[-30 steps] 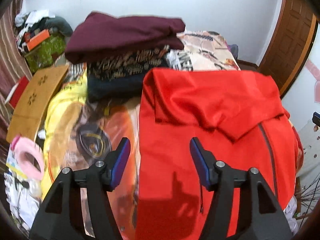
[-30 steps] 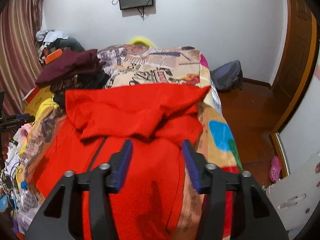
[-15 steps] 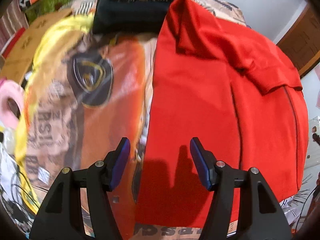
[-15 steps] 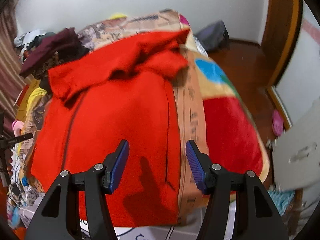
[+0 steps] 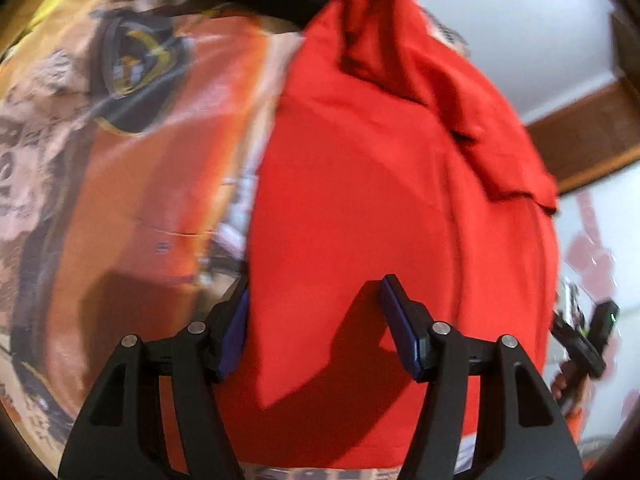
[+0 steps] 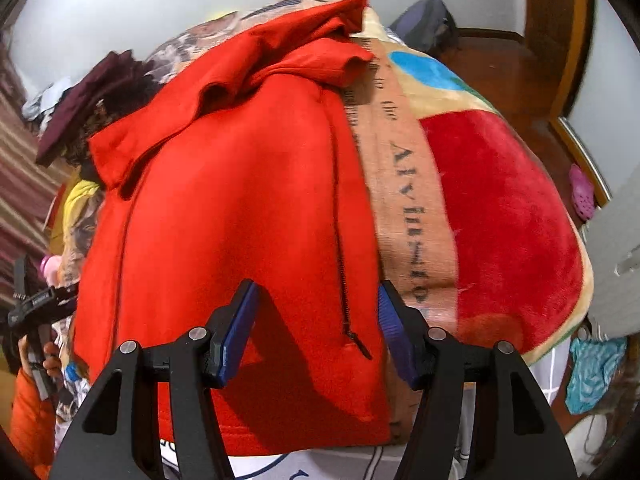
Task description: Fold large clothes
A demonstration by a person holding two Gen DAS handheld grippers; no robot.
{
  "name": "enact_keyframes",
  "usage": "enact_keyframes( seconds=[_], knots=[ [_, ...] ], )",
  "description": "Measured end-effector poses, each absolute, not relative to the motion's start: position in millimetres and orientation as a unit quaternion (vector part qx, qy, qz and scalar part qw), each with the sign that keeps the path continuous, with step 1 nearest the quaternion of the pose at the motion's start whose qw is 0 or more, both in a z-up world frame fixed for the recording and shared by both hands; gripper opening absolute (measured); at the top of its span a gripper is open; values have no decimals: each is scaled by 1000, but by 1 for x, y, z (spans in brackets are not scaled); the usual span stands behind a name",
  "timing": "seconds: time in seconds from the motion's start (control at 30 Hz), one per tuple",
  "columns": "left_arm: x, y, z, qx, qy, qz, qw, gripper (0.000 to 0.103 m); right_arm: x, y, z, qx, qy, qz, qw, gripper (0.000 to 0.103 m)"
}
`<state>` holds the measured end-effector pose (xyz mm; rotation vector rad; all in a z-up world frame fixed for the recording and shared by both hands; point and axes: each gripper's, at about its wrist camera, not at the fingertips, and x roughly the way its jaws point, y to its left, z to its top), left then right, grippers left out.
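A large red zip jacket (image 5: pixel 384 184) lies flat on the bed, its sleeves folded across the top; it also shows in the right wrist view (image 6: pixel 240 200). My left gripper (image 5: pixel 314 312) is open and straddles the jacket's lower left edge, close above the cloth. My right gripper (image 6: pixel 318 312) is open over the lower right part, by the pocket zipper (image 6: pixel 344 280). Neither holds anything. The left gripper also shows at the left edge of the right wrist view (image 6: pixel 36 308).
A printed blanket (image 6: pixel 500 216) covers the bed. A pile of folded dark clothes (image 6: pixel 92 104) sits at the far left of the bed. A wooden door (image 6: pixel 560 20), a pink shoe (image 6: pixel 582 192) and a teal cloth (image 6: pixel 592 372) are to the right.
Both grippers have come down and closer to the jacket's bottom corners. Both stay open.
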<state>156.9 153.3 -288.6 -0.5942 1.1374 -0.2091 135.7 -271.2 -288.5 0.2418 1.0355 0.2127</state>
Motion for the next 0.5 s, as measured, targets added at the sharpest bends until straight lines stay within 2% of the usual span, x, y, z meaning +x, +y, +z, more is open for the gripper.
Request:
enact_keyframes(
  seconds=[0.03, 0.07, 0.1, 0.13, 0.2, 0.23, 0.27, 0.37, 0.5],
  knots=[
    [156, 147, -285, -261, 528, -107, 801, 61, 134, -270, -287, 112, 492, 109, 857, 47],
    [155, 142, -282, -250, 527, -110, 805, 61, 133, -268, -285, 115, 490, 125, 855, 29],
    [155, 137, -279, -236, 526, -112, 810, 57, 135, -268, -285, 125, 492, 140, 850, 15],
    [155, 134, -276, -230, 525, -114, 811, 53, 135, -267, -283, 136, 490, 151, 848, 14],
    [159, 131, -271, -229, 524, -124, 811, 23, 136, -266, -277, 144, 479, 166, 850, 12],
    [163, 131, -268, -227, 524, -121, 812, 16, 137, -263, -273, 142, 474, 171, 852, 12],
    [165, 131, -266, -224, 524, -120, 813, 5, 137, -261, -267, 141, 466, 179, 855, 12],
    [170, 131, -245, -231, 501, -138, 823, 3, 139, -259, -251, 150, 439, 196, 864, 11],
    [180, 123, -192, -232, 430, -189, 852, 3, 161, -262, -221, 157, 400, 221, 875, 11]
  ],
)
